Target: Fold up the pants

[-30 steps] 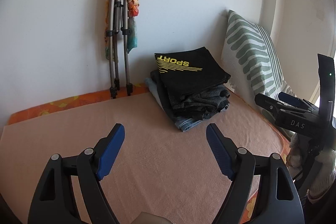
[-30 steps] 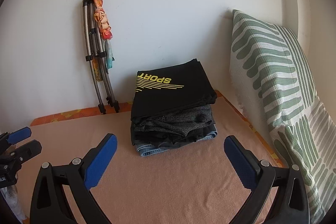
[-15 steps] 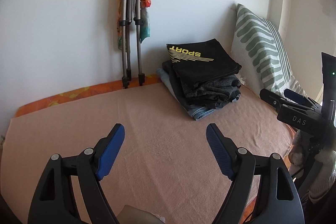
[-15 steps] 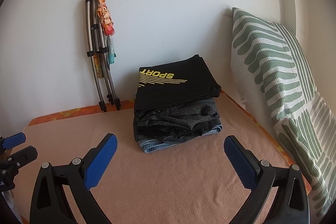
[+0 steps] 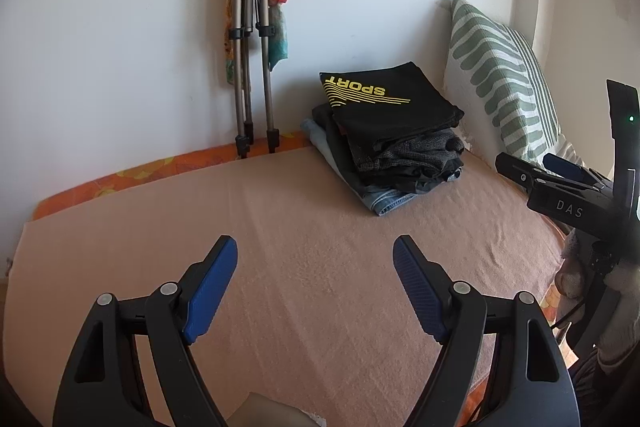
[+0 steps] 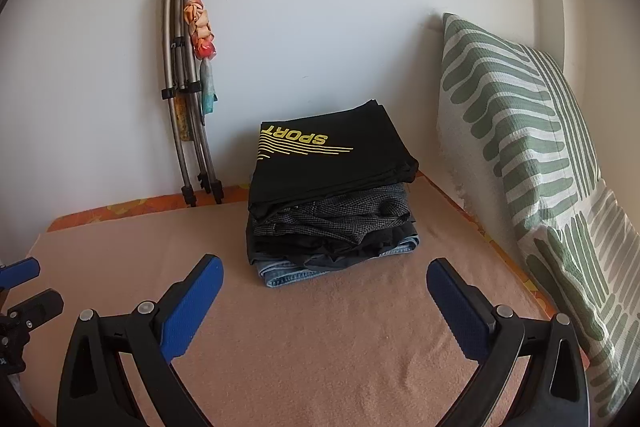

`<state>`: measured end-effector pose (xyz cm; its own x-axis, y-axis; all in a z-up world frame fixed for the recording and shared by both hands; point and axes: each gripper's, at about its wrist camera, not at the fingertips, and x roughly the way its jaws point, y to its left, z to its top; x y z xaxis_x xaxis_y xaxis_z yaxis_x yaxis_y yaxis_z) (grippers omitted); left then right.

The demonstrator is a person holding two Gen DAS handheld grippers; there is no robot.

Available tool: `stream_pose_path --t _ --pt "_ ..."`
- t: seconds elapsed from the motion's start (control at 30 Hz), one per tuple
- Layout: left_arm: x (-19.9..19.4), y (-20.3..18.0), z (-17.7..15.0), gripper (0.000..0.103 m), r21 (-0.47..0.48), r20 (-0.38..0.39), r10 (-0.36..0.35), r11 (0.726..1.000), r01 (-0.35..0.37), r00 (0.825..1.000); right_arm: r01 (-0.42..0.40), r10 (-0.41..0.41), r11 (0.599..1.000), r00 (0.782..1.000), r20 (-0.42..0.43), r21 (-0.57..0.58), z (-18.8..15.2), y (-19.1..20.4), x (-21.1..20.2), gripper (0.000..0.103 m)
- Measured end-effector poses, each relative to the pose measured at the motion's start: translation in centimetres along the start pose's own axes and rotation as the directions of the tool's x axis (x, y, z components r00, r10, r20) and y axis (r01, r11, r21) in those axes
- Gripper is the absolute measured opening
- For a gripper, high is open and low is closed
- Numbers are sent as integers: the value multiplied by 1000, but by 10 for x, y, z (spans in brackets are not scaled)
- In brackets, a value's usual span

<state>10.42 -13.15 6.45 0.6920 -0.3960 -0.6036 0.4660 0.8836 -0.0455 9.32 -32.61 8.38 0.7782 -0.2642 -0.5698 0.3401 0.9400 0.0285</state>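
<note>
A stack of folded pants (image 5: 394, 143) sits at the back right of the pink blanket (image 5: 304, 267), with black pants printed "SPORT" on top and blue jeans at the bottom. It also shows in the right wrist view (image 6: 332, 191). My left gripper (image 5: 316, 287) is open and empty above the bare blanket. My right gripper (image 6: 326, 301) is open and empty, a little in front of the stack. The right gripper also shows at the right edge of the left wrist view (image 5: 560, 179).
A green-striped pillow (image 6: 532, 163) leans against the wall at the right. A folded metal tripod (image 5: 250, 47) with a colourful cloth leans on the back wall. An orange patterned sheet (image 5: 132, 175) shows at the blanket's far edge.
Both grippers have pulled back and tilted a little, so the stack looks farther off and more blanket shows. Both stay open and empty.
</note>
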Motion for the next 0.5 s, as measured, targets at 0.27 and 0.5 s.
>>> stream_pose_path --t 0.27,0.5 --pt "-4 0 -1 80 2 6 3 1000 -3 1000 2 -2 1000 1000 -1 -4 -1 1 1 103" --pt "-5 -2 -1 80 6 6 -1 1000 1 1000 1 -1 1000 1000 -4 -12 -1 2 2 103"
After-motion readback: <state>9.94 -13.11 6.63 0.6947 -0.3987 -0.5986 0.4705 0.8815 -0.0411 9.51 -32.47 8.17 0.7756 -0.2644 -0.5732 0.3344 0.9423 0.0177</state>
